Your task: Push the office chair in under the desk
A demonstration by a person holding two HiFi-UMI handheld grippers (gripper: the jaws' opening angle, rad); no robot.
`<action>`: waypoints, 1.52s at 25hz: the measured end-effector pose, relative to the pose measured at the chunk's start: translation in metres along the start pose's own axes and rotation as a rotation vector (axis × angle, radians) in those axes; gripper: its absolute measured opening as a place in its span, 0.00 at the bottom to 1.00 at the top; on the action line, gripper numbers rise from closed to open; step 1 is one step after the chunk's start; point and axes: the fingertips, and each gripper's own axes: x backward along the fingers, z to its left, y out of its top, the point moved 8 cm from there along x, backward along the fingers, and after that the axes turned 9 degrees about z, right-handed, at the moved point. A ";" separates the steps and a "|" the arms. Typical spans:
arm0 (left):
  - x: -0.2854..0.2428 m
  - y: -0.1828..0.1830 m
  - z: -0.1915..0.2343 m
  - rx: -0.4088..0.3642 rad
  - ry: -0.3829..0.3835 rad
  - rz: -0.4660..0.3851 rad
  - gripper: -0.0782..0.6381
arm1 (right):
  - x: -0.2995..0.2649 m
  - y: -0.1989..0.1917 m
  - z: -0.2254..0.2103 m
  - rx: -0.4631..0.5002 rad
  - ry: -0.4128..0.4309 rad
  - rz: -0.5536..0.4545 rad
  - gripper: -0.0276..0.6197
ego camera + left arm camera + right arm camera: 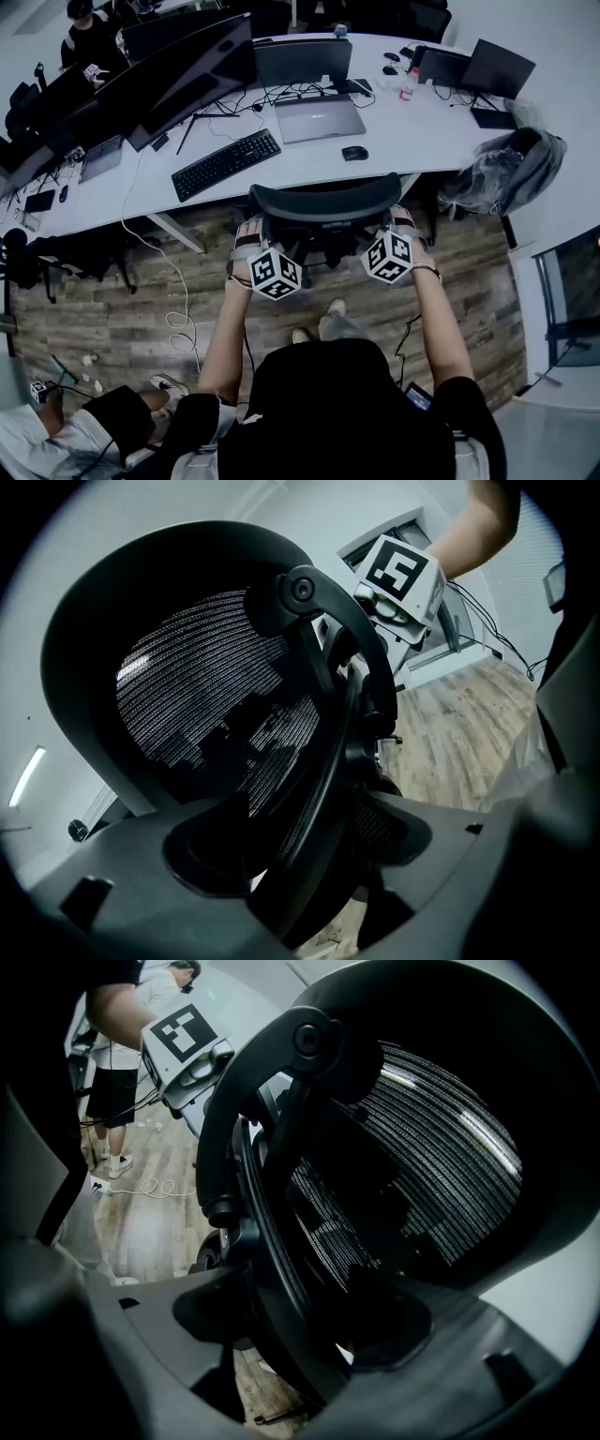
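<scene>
The black mesh office chair (323,202) stands at the white desk (422,141), its backrest top facing me and its seat partly beneath the desktop. My left gripper (249,234) grips the backrest's left edge and my right gripper (401,220) grips its right edge. In the left gripper view the jaws (309,855) are clamped on the backrest's rim, with the mesh (206,696) above. The right gripper view shows the same: the jaws (291,1335) hold the frame beside the mesh (412,1176).
On the desk lie a keyboard (226,163), a laptop (319,118), a mouse (354,153) and monitors (187,80). A bag (511,169) sits on a chair at the right. Cables (178,319) trail over the wooden floor. A person (56,436) sits at the lower left.
</scene>
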 end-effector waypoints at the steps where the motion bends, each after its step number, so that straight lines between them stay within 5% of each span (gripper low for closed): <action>1: -0.003 0.000 0.002 0.001 0.002 -0.001 0.61 | -0.003 0.000 -0.003 0.000 0.001 0.000 0.52; 38: -0.101 0.019 0.076 0.046 0.023 0.054 0.61 | -0.098 0.003 -0.093 0.009 -0.001 -0.087 0.53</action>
